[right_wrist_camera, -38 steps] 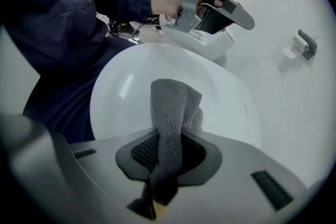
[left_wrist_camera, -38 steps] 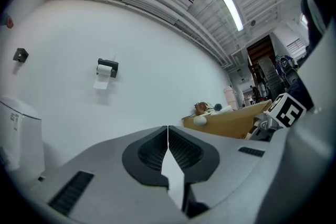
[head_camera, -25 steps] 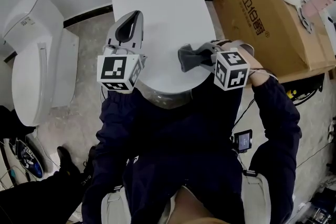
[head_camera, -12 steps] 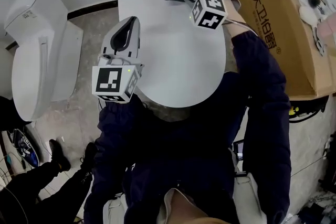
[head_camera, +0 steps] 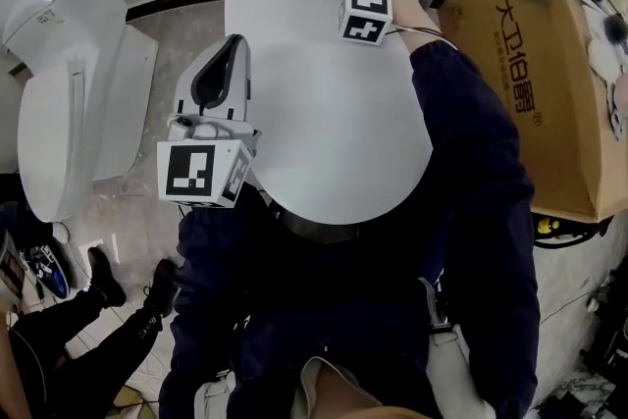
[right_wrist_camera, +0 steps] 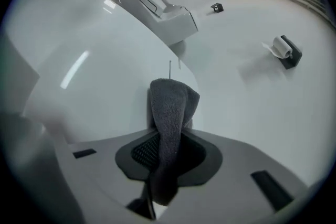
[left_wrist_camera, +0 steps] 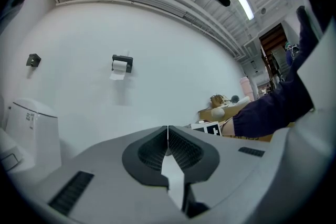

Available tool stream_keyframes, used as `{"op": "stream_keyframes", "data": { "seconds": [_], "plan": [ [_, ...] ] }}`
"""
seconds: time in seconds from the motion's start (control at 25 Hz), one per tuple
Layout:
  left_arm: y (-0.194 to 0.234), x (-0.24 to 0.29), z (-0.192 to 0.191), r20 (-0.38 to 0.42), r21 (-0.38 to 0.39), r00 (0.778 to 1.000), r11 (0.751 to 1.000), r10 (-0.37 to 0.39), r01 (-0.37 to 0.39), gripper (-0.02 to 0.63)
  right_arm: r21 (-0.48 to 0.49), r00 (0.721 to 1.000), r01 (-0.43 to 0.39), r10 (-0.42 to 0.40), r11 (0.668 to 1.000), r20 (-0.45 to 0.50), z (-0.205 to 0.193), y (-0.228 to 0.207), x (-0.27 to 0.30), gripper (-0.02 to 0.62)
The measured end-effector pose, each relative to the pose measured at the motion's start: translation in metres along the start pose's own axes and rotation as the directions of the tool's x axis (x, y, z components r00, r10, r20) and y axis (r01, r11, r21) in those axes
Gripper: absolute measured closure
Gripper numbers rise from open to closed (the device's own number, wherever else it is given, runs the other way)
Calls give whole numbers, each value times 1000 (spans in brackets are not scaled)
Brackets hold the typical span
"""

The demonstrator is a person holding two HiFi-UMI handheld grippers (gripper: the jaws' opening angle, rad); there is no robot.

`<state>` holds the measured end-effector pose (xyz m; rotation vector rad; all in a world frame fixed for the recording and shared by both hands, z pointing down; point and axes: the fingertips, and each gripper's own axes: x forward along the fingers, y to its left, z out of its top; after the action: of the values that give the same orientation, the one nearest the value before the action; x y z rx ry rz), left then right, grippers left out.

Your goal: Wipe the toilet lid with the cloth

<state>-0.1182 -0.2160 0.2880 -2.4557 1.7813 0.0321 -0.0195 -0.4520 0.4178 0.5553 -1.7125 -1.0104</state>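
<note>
Wiping looks under way, I think, but not done. Your right gripper (right_wrist_camera: 168,139) has its jaws pinched on the soft dark grey cloth (right_wrist_camera: 170,107). In the head view that cloth sits at the top middle of the frame. It looks to be touching the back end of the big white oval plastic toilet lid (head_camera: 334,123), near the hinge. The lid is smooth and shiny and shows no wet streaks or dirt, so you cannot tell which parts are already rubbed. My guess is that the wide middle and the front end, lower in the frame, may need passes. Your left gripper (left_wrist_camera: 168,134) has its jaws pressed together with nothing between them. It hangs over the lid's left edge and does no work. The room has a plain white wall with a small paper roll holder (left_wrist_camera: 121,64) and a grey speckled floor (head_camera: 167,44). A second white toilet (head_camera: 59,103) stands at the left of the frame, and a brown cardboard box (head_camera: 530,64) at the upper right.
</note>
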Motion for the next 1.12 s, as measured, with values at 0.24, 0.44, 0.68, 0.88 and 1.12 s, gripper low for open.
{"op": "stream_keyframes", "data": {
  "seconds": [0.24,0.44,0.68,0.88,1.12],
  "plan": [
    [-6,3,-7,6,10,1000,1000,-10,10,589,14,995,-98,98,995,11,5,12,-11,517],
    [-8,-1,-3,23,11,1000,1000,-19,19,589,-9,989,-149,149,989,-10,14,33,-35,517],
    [-9,-13,6,40,5,999,1000,-28,28,589,-7,979,-205,205,979,13,29,68,-77,517],
    [-12,-22,11,55,4,998,999,-44,44,589,5,961,-275,275,961,40,41,104,-119,517],
    [-20,-31,12,58,-2,996,997,-73,73,589,0,938,-344,344,939,53,52,145,-171,517]
  ]
}}
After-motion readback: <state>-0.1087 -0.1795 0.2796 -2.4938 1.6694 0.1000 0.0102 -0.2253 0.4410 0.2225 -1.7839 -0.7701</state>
